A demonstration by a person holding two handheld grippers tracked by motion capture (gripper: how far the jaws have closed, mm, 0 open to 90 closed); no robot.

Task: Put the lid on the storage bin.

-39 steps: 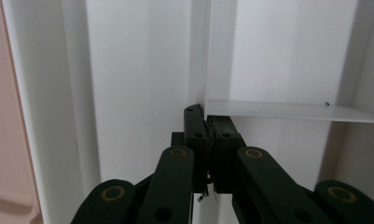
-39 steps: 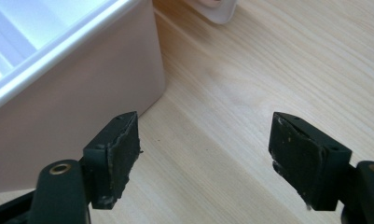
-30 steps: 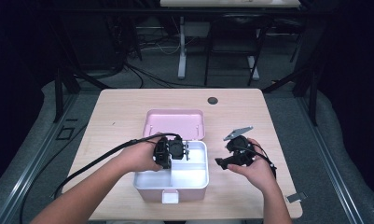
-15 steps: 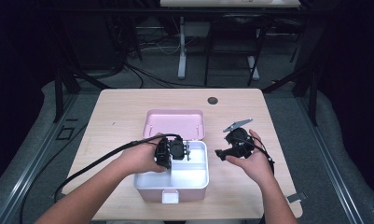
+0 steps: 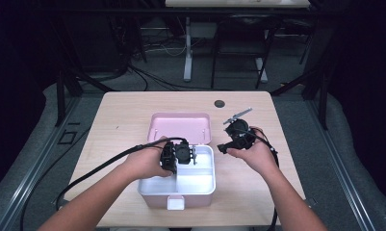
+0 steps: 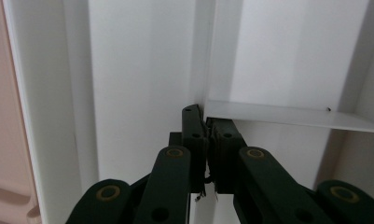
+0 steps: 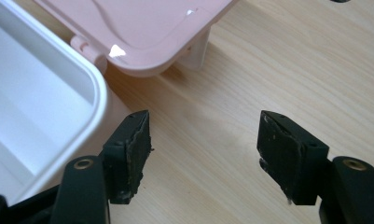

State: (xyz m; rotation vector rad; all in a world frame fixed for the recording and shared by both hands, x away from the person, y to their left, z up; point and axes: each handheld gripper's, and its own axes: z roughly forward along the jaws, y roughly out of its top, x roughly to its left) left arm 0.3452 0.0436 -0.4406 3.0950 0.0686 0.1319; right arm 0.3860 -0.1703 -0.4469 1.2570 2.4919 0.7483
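Left claw [image 6: 207, 140], lower centre, pinched tight against the box's [image 5: 202, 185] white divider [image 6: 287, 116]. My right claw [image 7: 203, 154] has just been narrowing, nothing between, over table [image 7: 278, 70].

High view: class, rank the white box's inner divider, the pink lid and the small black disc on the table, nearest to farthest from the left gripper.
1. White inner divider, at the left gripper
2. Pink open lid, just behind
3. Small black disc, far edge, to the right
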